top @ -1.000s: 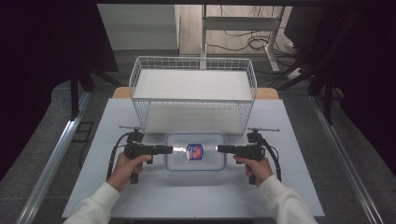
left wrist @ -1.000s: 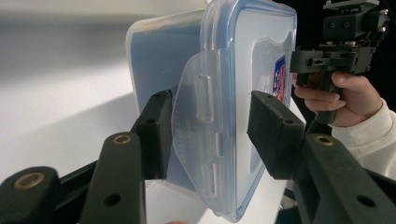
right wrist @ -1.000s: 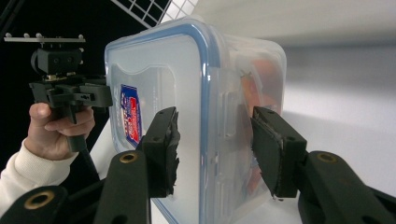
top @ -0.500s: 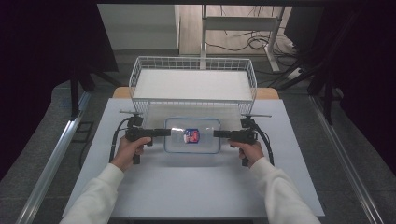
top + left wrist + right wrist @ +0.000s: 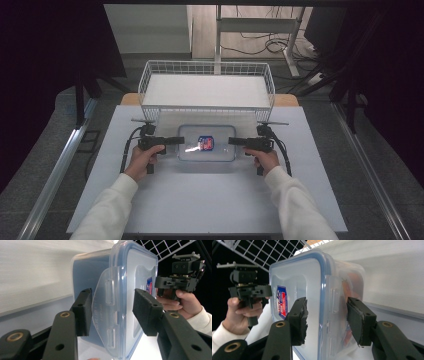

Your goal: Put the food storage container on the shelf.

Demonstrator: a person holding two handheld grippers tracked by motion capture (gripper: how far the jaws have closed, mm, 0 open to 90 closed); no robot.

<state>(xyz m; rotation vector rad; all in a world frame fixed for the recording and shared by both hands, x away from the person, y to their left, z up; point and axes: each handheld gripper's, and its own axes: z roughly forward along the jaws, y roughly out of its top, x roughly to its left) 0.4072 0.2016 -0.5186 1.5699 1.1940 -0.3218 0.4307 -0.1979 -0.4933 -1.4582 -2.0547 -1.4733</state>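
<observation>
Sitting flat on the white table (image 5: 210, 200), the clear lidded container (image 5: 206, 143) lies just before the wire basket (image 5: 207, 89), a red and blue label (image 5: 205, 142) on its lid. Left gripper (image 5: 178, 141) straddles the left-end latch, jaws apart, pads clear of the plastic. Right gripper (image 5: 234, 141) mirrors it at the right-end latch, jaws also spread.

The clear glossy plastic container (image 5: 206, 143) sits by a white wire basket (image 5: 206, 75); the jaws look matt black.
</observation>
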